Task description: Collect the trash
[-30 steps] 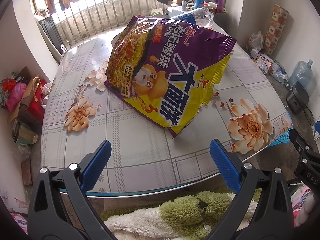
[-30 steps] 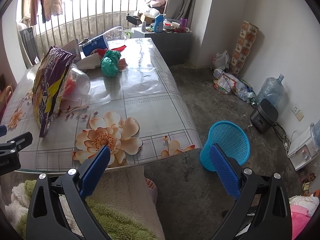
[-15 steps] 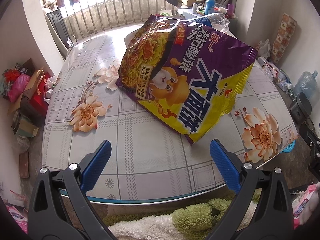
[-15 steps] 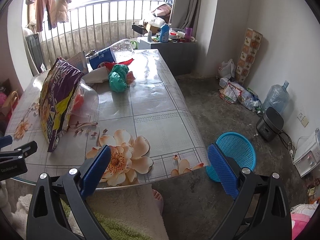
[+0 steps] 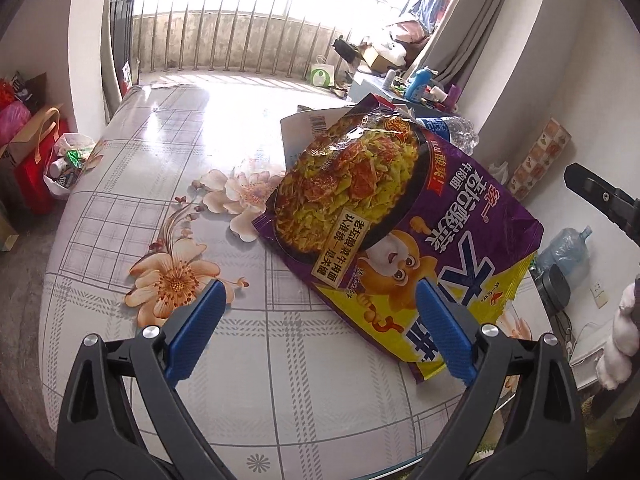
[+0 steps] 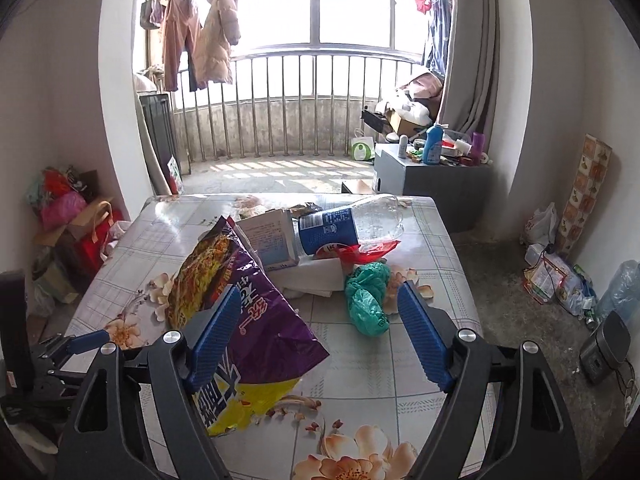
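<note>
Both grippers hovered low over the near edge of the bench (image 5: 120, 208), each with jaws spread wide and nothing between them.

Left gripper (image 5: 318, 332): blue pads either side of bare tablecloth, the right pad just at the lower corner of the noodle bag (image 5: 404, 240). Bag was large, purple and yellow, printed with a bowl of noodles and a cartoon monkey; lay propped at a tilt on the bench, top end raised against the pile behind.

Right gripper (image 6: 316, 334): aimed down the length of the bench, left pad overlapping the purple bag in view, whether touching could not be told. Between and beyond the pads, a crumpled green plastic bag (image 6: 366, 294) on the cloth, just beside white paper and a red wrapper (image 6: 366, 250). Behind these, a clear plastic bottle (image 6: 348, 226) with a blue label on its side, and a white printed carton (image 6: 270, 242) leaning next to it.

Floral tablecloth under a glossy clear cover across the whole bench. Left gripper's dark body seen at the left edge of the right wrist view.
</note>
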Demonstrator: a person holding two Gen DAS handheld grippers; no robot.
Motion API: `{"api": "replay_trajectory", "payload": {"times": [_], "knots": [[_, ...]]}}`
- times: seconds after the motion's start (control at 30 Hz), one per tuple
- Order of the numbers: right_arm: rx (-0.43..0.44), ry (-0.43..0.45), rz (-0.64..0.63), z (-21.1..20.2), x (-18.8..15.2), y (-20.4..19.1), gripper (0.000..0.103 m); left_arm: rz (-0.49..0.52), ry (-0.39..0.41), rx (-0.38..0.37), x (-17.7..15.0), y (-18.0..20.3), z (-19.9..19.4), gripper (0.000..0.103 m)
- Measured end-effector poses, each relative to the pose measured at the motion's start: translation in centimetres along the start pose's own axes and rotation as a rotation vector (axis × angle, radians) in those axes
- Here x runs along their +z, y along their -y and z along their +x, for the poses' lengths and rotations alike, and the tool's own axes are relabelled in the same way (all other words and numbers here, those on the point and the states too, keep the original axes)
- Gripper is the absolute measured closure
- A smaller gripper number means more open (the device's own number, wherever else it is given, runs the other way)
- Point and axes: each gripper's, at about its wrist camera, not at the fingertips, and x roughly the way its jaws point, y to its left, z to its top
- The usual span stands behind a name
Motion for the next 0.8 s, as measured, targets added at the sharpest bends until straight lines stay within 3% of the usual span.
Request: {"api": "replay_trajectory", "payload": {"times": [0.07, 0.23, 0.33, 0.4, 0.47, 0.67, 0.8], "knots": [[0.066, -0.036, 0.035, 1.6, 1.0, -0.1, 0.026, -0.04, -0.032, -0.061, 0.4, -1.0, 1.1, 0.021], [0.117, -0.142, 0.062, 5.5, 1.3, -0.6, 0.036, -0.168, -0.128, -0.217, 0.4, -3.5, 4.3, 0.036], [0.145, -0.245, 0.088, 7.7, 0.2, -0.5, 0.054, -0.241, -0.177, -0.311, 0.2, -4.5, 6.3, 0.04], [0.185, -0.312, 0.138, 8.6, -1.0, 0.2, 0.077, -0.247, -0.177, -0.346, 0.3, -4.6, 7.0, 0.04], [0.218, -0.356, 0.196, 9.0, -2.3, 1.0, 0.082, -0.249, -0.185, -0.381, 0.3, -4.5, 7.7, 0.04], [0.302, -0.352, 0.256, 7.1, -4.4, 1.7, 0.089, -0.253, -0.192, -0.458, 0.2, -4.4, 9.1, 0.04], [0.299, -0.335, 0.239, 6.6, -4.6, 1.4, 0.089, -0.337, -0.219, -0.599, -0.3, -4.8, 10.0, 0.04]]}}
